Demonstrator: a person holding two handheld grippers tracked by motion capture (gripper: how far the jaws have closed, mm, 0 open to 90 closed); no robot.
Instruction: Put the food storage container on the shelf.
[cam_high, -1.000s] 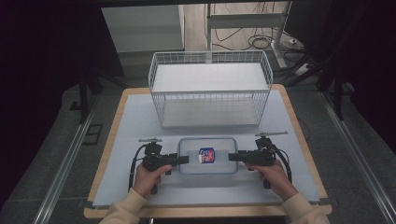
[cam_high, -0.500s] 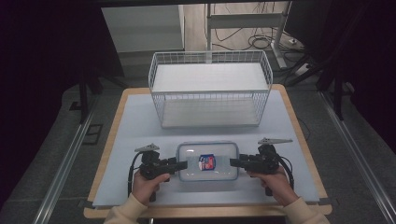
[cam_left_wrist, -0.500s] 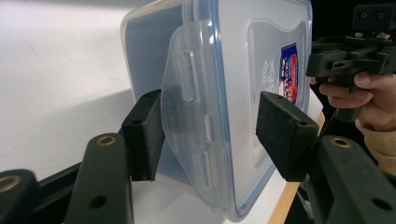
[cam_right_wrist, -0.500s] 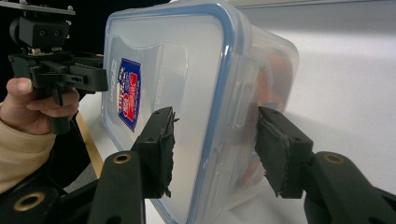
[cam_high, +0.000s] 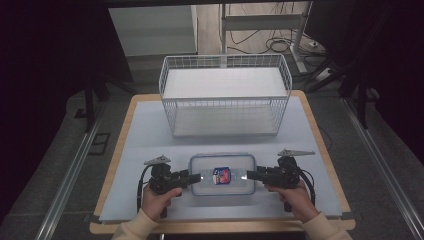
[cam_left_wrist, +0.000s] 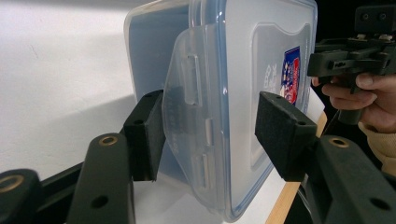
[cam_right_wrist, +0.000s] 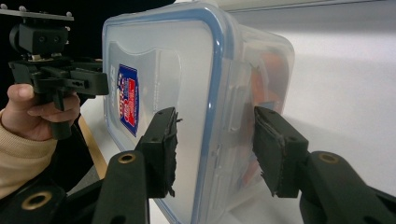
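Observation:
A clear lidded container (cam_high: 222, 165) with a blue seal and a small sticker (cam_high: 221, 176) lies flat near the table's front edge. My left gripper (cam_high: 195, 177) is at its left end. There its jaws have just been closing on the raised latch flap (cam_left_wrist: 187, 102): one pad pushes the flap, the other lies at the lid rim. My right gripper (cam_high: 249, 175) is at the right end. Its jaws have just closed further onto the container (cam_right_wrist: 187, 70), one pad on the lid and one under the latched side.
A white wire basket (cam_high: 225, 60) stands at the back of the table, well beyond the container. Pale table surface (cam_high: 150, 135) lies bare between them and to both sides. The wooden table edge (cam_high: 220, 227) runs just under my hands.
The container and both grippers sit slightly nearer the front edge than a second ago. The right jaws have narrowed onto the container's end.

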